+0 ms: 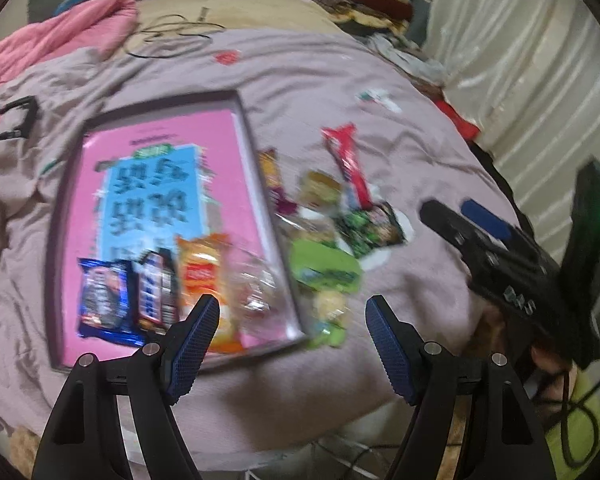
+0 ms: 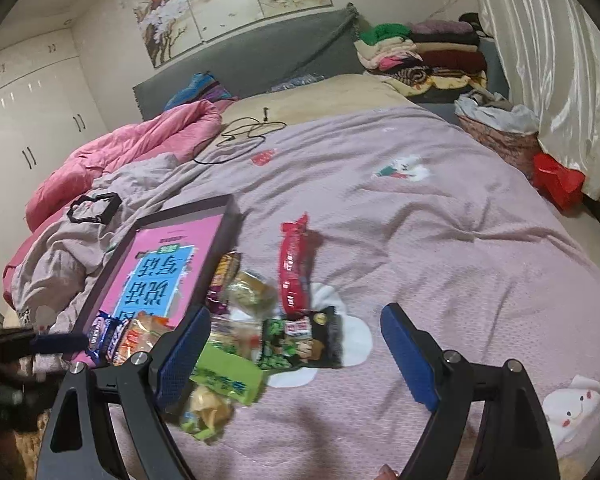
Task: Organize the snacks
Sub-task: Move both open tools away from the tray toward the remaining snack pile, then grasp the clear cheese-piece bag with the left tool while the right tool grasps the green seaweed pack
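Note:
A shallow tray (image 1: 256, 152) with a pink printed bottom lies on the bed; it also shows in the right wrist view (image 2: 226, 216). At its near end lie a blue packet (image 1: 104, 300), a dark bar (image 1: 156, 284), an orange packet (image 1: 202, 276) and a clear packet (image 1: 256, 288). Right of the tray is a loose pile: a red bar (image 1: 348, 160) (image 2: 294, 268), a green-black packet (image 1: 370, 228) (image 2: 300, 344), a green packet (image 1: 324, 264) (image 2: 228, 376). My left gripper (image 1: 292, 340) is open and empty above the tray's near right corner. My right gripper (image 2: 296, 360) (image 1: 460, 216) is open and empty above the pile.
The bed has a mauve cover (image 2: 440, 240). A pink quilt (image 2: 132, 152), a black cable (image 2: 244, 132) and a black clip (image 2: 94, 206) lie further back. Folded clothes (image 2: 420, 56) are stacked by the headboard. A curtain (image 2: 548, 60) hangs at right.

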A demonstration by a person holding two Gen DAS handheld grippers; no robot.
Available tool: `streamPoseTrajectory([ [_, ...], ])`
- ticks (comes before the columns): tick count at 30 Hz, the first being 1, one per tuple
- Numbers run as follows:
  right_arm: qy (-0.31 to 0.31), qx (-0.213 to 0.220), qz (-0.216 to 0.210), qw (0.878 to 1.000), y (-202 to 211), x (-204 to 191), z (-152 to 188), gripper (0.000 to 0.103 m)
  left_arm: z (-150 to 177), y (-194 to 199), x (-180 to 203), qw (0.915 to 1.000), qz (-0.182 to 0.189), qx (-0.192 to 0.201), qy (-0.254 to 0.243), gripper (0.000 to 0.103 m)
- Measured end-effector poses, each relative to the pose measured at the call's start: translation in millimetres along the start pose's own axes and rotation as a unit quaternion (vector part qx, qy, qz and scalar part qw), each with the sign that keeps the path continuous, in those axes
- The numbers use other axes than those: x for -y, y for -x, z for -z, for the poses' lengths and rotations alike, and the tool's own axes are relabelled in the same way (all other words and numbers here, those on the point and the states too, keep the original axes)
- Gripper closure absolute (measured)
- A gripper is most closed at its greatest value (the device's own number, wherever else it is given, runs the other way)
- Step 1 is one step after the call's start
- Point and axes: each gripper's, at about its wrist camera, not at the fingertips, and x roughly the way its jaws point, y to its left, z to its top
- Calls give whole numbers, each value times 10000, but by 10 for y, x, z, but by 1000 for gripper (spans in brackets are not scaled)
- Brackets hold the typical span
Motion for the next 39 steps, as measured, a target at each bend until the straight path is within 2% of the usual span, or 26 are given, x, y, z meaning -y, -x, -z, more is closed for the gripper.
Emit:
streamPoseTrajectory([
  [4,-107,-98,68,9999,-42,139,14,16,62,-116,201,9995,109,-152,-274,27],
  [6,-151,-156,85,9997,-74,205,30,16,77,-211,279,9989,175,-267,-351,37],
  [11,-216,-272,104,9993,-136,308,67,16,85,-462,426,9969,69,-563,-542,58],
  [12,-211,-291,85,9993,-150,320,75,16,80,-505,453,9964,65,-606,-585,59],
  [22,-60,-586,-188,9981,-298,382,120,16,-3,-795,557,9926,-452,-851,-734,59],
  [30,225,-1193,-676,9903,-659,337,84,16,23,-915,665,9891,-791,-829,-924,58],
  [33,335,-1489,-762,9853,-839,303,104,20,65,-936,709,9882,-861,-789,-992,53],
  [36,521,-1586,-883,9820,-942,222,115,28,110,-958,772,9875,-893,-757,-1057,48],
  [38,622,-1593,-973,9804,-981,164,115,41,112,-991,800,9871,-916,-745,-1083,45],
  [39,698,-1608,-1017,9792,-1005,124,123,43,119,-1006,820,9862,-955,-748,-1125,43],
])
